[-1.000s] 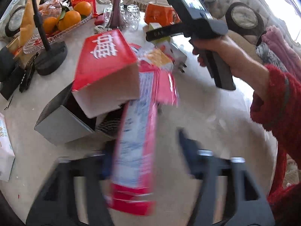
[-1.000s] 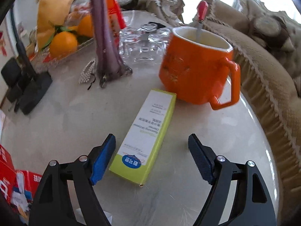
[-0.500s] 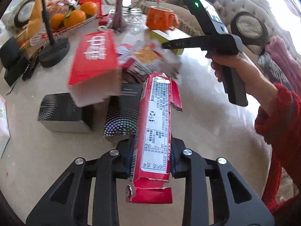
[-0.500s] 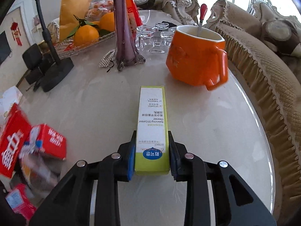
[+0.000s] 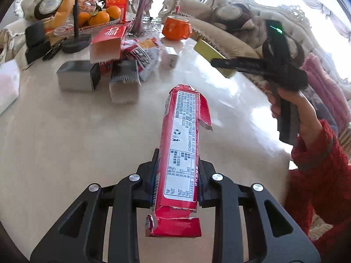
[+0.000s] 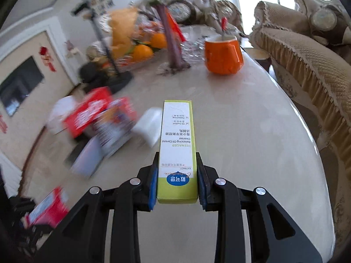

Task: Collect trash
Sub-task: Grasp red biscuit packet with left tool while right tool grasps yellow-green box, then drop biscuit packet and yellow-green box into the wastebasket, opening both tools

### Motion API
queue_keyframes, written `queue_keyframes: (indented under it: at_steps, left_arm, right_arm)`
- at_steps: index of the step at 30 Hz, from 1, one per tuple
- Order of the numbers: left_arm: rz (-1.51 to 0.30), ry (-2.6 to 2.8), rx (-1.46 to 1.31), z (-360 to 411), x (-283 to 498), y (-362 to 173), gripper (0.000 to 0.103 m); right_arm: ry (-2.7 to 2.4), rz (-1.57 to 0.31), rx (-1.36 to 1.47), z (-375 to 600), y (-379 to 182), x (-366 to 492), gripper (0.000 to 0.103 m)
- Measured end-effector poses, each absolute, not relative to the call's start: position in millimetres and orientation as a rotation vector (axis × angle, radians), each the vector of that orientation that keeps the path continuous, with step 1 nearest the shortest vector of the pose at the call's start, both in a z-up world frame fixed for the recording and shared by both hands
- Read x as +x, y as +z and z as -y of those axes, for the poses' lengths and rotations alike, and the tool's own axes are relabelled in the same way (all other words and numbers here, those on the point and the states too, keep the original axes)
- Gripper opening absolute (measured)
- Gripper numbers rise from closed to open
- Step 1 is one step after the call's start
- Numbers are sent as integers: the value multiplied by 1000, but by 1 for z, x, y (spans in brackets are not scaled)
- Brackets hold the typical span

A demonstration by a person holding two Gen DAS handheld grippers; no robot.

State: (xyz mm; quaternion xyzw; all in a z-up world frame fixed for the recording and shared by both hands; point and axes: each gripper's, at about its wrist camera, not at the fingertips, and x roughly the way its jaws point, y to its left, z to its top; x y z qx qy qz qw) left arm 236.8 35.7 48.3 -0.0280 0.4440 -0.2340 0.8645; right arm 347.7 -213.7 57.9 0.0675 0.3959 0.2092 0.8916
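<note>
With the torn red carton (image 5: pixel 182 151) clenched in the left gripper (image 5: pixel 177 183) and the green box (image 6: pixel 177 151) in the right gripper (image 6: pixel 177 183), both above the marble table (image 6: pixel 252 142), firm grips are judged necessary during carrying.

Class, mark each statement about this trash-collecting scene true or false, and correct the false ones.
1. The left gripper clamps a long red torn carton. True.
2. The right gripper is empty. False: it clamps a lime-green and white box.
3. The orange ceramic mug stands on the table. True.
4. The mug lies tipped over. False: it stands upright.
5. Oranges sit in a tray. True.
</note>
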Motion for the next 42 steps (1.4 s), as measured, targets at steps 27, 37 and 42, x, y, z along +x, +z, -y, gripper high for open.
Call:
queue_keyframes:
  at_steps: [27, 37, 42]
  left_arm:
    - [-1215, -344, 33, 39, 43, -129, 86]
    - [-1205, -348, 24, 26, 18, -129, 86]
    - [-1132, -390, 43, 22, 4, -79, 86]
  right_arm:
    - [488, -1293, -46, 174, -116, 82, 60]
    - [458, -1297, 20, 184, -115, 71, 68]
    - [557, -1224, 14, 188, -73, 49, 68]
